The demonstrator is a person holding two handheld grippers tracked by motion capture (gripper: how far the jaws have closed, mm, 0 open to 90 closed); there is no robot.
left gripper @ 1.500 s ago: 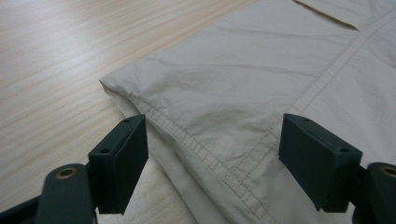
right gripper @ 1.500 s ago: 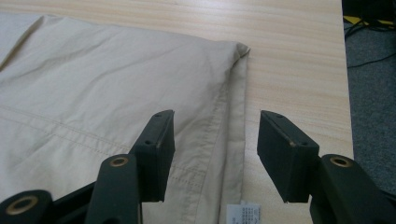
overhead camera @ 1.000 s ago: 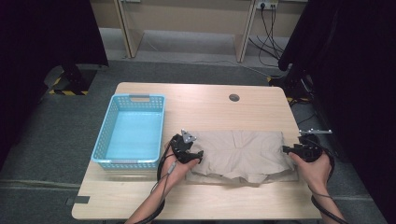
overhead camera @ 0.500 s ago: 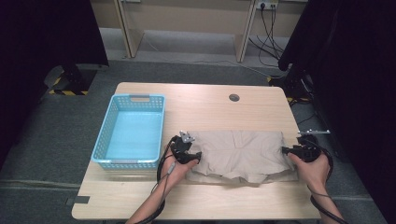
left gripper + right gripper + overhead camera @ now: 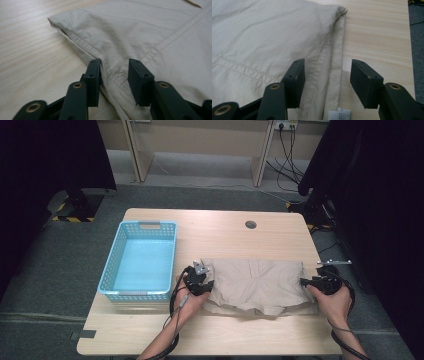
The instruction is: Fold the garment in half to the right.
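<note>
High view: both claws setting up on the shorts, nothing lifted yet

Beige shorts are lying flat on the worktop, just right of the blue basket, which is sitting empty. Left claw is working the shorts' basket-side hem: jaws have just been closing, hem fold between them, still a visible gap on one side, so not clamped as far as I can tell. Right claw is at the hem far from the basket, jaws standing wide over the edge, no pinch. Judging by this: grasp is starting, lift, fold or move all remaining. Room: bare wood beyond the shorts away from the person; right hem is lying near the worktop edge; basket wall is close beside the left hand.
</note>
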